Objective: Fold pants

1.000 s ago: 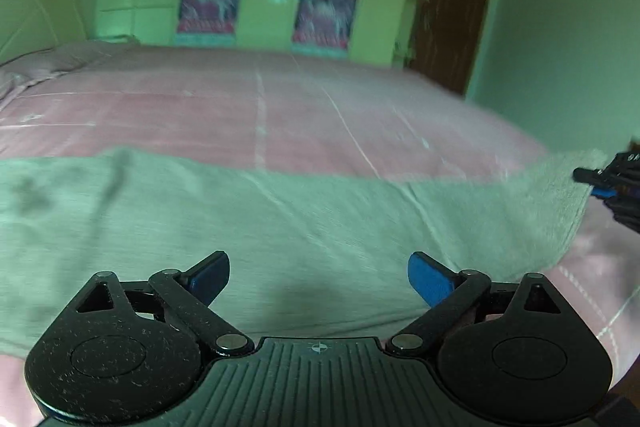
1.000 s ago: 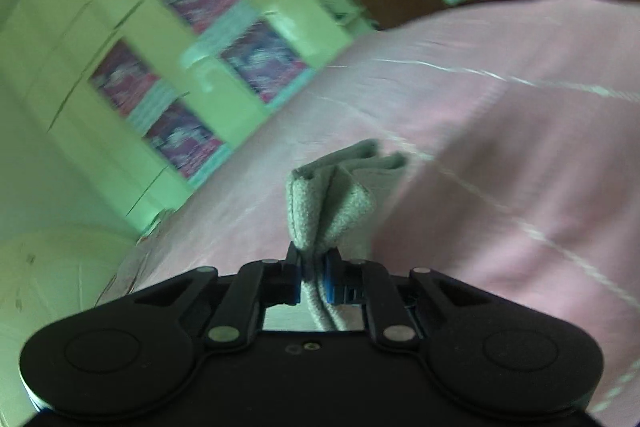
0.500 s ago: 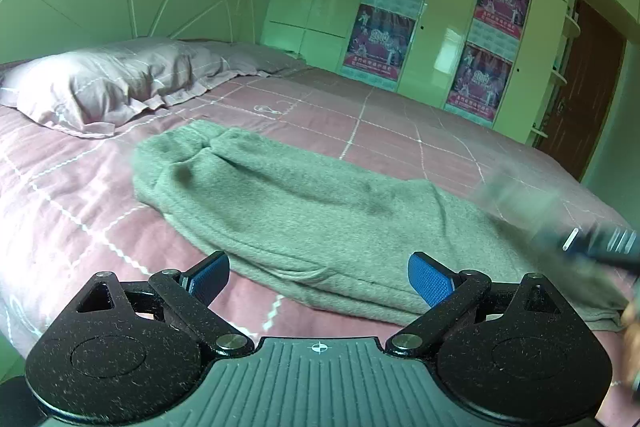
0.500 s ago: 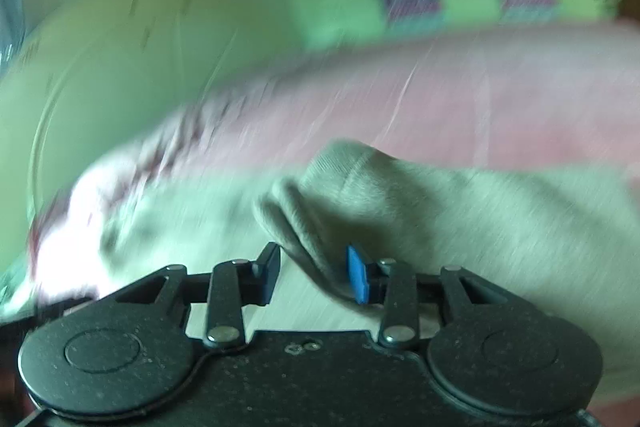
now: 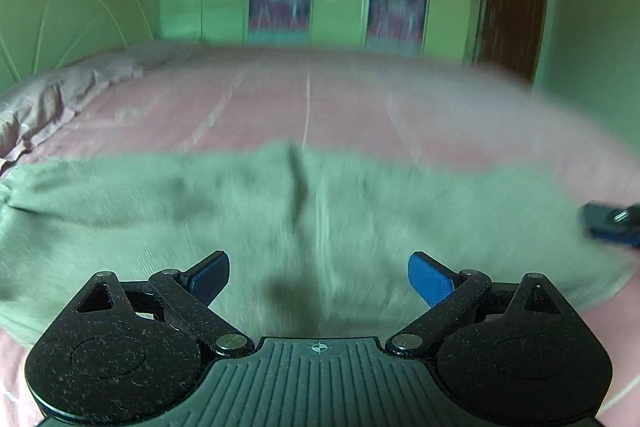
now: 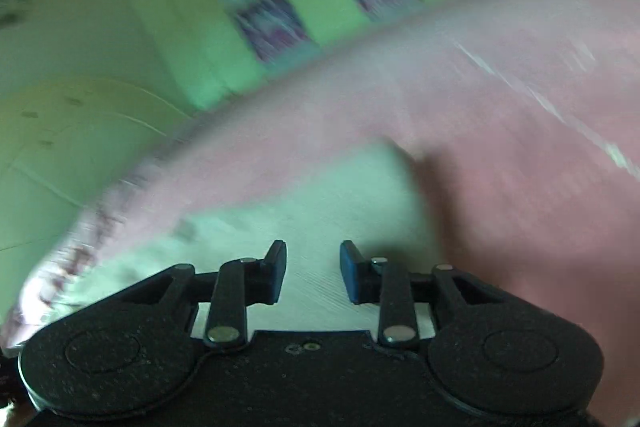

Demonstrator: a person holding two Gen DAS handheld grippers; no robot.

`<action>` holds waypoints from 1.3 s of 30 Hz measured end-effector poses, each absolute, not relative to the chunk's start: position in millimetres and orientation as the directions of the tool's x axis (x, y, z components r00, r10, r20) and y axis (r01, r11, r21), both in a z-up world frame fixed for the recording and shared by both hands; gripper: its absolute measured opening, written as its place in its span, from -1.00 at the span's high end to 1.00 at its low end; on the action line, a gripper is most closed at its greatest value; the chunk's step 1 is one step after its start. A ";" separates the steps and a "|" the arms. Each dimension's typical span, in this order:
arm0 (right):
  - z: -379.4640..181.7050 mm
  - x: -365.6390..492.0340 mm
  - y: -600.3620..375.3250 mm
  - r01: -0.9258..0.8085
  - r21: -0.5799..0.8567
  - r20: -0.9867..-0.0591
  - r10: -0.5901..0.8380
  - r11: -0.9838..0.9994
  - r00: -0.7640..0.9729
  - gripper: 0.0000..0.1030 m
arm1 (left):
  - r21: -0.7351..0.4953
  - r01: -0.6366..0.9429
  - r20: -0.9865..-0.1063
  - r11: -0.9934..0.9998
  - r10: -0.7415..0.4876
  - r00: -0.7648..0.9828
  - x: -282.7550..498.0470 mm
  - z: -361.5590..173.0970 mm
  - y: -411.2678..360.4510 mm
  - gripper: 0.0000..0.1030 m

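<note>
Right claw (image 6: 313, 273): fabric released since a second ago, jaws now moderately apart, empty, low over pants (image 5: 320, 227). Left claw (image 5: 319, 277): wide, empty, hovering above cloth. Pants: flat on bed (image 5: 320, 99), near edge, long axis left-right across left view. Crease at middle suggests one fold done; further fold and smoothing likely left. Frames blurred.

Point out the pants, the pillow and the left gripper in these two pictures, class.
pants (image 5: 240, 219): left wrist view, on the flat grey-green cloth left of its centre crease.
pillow (image 5: 60, 95): left wrist view, on its wrinkled pink cover.
left gripper (image 5: 319, 279): left wrist view, midway between its open blue fingertips.
</note>
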State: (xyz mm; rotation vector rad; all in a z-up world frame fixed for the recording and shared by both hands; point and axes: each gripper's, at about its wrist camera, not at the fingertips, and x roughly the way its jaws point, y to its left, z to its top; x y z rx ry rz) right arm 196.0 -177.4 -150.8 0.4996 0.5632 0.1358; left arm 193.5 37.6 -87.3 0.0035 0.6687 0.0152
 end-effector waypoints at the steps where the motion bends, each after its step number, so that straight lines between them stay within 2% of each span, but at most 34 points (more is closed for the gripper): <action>1: -166.7 204.2 -189.2 0.033 0.565 -0.492 0.304 0.825 0.816 0.96 | -0.002 -0.011 -0.628 1.000 0.007 0.778 195.7 -100.2 37.2 -0.95; 2: -168.2 200.9 -203.5 0.028 0.642 -0.442 0.339 0.767 0.830 0.95 | -0.009 -0.010 -0.605 1.000 0.003 0.796 192.0 -103.9 39.0 -0.95; 3: -163.9 193.2 -214.5 0.039 0.663 -0.414 0.323 0.747 0.851 0.79 | -0.013 -0.003 -0.602 1.000 -0.005 0.799 188.9 -98.7 40.2 -0.95; 4: -157.5 185.8 -221.7 0.034 0.654 -0.381 0.290 0.756 0.878 0.54 | -0.033 -0.008 -0.597 0.999 -0.013 0.802 186.0 -89.7 43.9 -0.95; 6: -148.5 185.2 -233.2 -0.014 0.652 -0.317 0.290 0.758 0.903 0.57 | -0.035 -0.017 -0.521 0.999 -0.004 0.853 180.3 -71.2 47.3 -0.95; 8: -141.4 205.7 -237.3 -0.024 0.647 -0.319 0.300 0.762 0.899 0.63 | -0.012 0.002 -0.460 1.000 -0.008 0.888 191.0 -54.6 43.3 -0.95; 9: -137.5 217.7 -236.6 -0.030 0.641 -0.326 0.308 0.767 0.894 0.75 | -0.009 0.010 -0.456 1.000 -0.013 0.890 201.6 -49.2 40.7 -0.95; 10: -132.5 234.7 -231.1 -0.035 0.620 -0.341 0.309 0.784 0.888 0.96 | -0.008 0.015 -0.459 1.000 -0.017 0.888 215.1 -46.1 38.6 -0.95; 11: -128.0 250.5 -225.2 -0.038 0.589 -0.362 0.305 0.807 0.881 1.00 | 0.008 0.002 -0.476 1.000 0.002 0.879 232.6 -45.8 35.5 -0.95; 13: -123.9 278.6 -211.3 -0.034 0.542 -0.416 0.304 0.840 0.857 1.00 | 0.052 -0.030 -0.526 0.998 0.053 0.849 262.8 -53.1 31.3 -0.95; 15: -131.9 303.3 -203.5 0.007 0.481 -0.507 0.271 0.877 0.818 1.00 | 0.075 -0.056 -0.618 0.996 0.091 0.781 291.3 -74.2 31.4 -0.95; 16: -143.6 311.4 -202.7 0.033 0.466 -0.565 0.269 0.884 0.780 1.00 | 0.053 -0.051 -0.683 0.997 0.073 0.727 303.0 -90.3 32.9 -1.00; 17: -151.9 313.3 -205.2 0.032 0.484 -0.575 0.290 0.874 0.765 1.00 | 0.014 -0.062 -0.682 0.998 0.055 0.729 305.1 -95.0 38.4 -1.00; 20: -138.0 287.3 -218.8 0.007 0.535 -0.499 0.310 0.845 0.809 0.94 | -0.047 -0.067 -0.681 0.997 0.017 0.732 297.1 -84.2 45.2 -1.00; 21: -133.8 274.2 -224.2 -0.004 0.540 -0.462 0.301 0.842 0.834 0.76 | -0.053 -0.059 -0.651 0.997 0.010 0.759 284.0 -76.9 47.9 -1.00; 25: -139.7 222.1 -251.2 -0.048 0.614 -0.361 0.334 0.788 0.871 0.75 | -0.132 -0.085 -0.590 0.988 -0.009 0.808 213.5 -68.2 78.5 -1.00; 27: -149.8 201.5 -259.7 -0.023 0.634 -0.357 0.319 0.773 0.878 0.74 | -0.160 -0.125 -0.580 0.979 0.009 0.814 182.2 -70.3 98.1 -1.00; 32: -179.0 179.5 -270.6 0.060 0.754 -0.359 0.334 0.654 0.872 0.65 | -0.136 -0.236 -0.533 0.962 0.130 0.836 133.4 -71.3 166.9 -1.00; 34: -185.9 181.0 -270.4 0.057 0.804 -0.321 0.352 0.591 0.879 0.46 | -0.105 -0.279 -0.548 0.955 0.178 0.817 129.1 -75.4 190.0 -1.00; 37: -187.0 187.0 -262.9 0.063 0.827 -0.315 0.367 0.559 0.875 0.45 | -0.097 -0.349 -0.579 0.932 0.233 0.781 129.7 -86.2 217.8 -1.00; 39: -187.8 188.2 -255.0 0.062 0.826 -0.326 0.386 0.560 0.863 0.41 | -0.125 -0.358 -0.593 0.925 0.219 0.775 128.5 -93.1 229.0 -1.00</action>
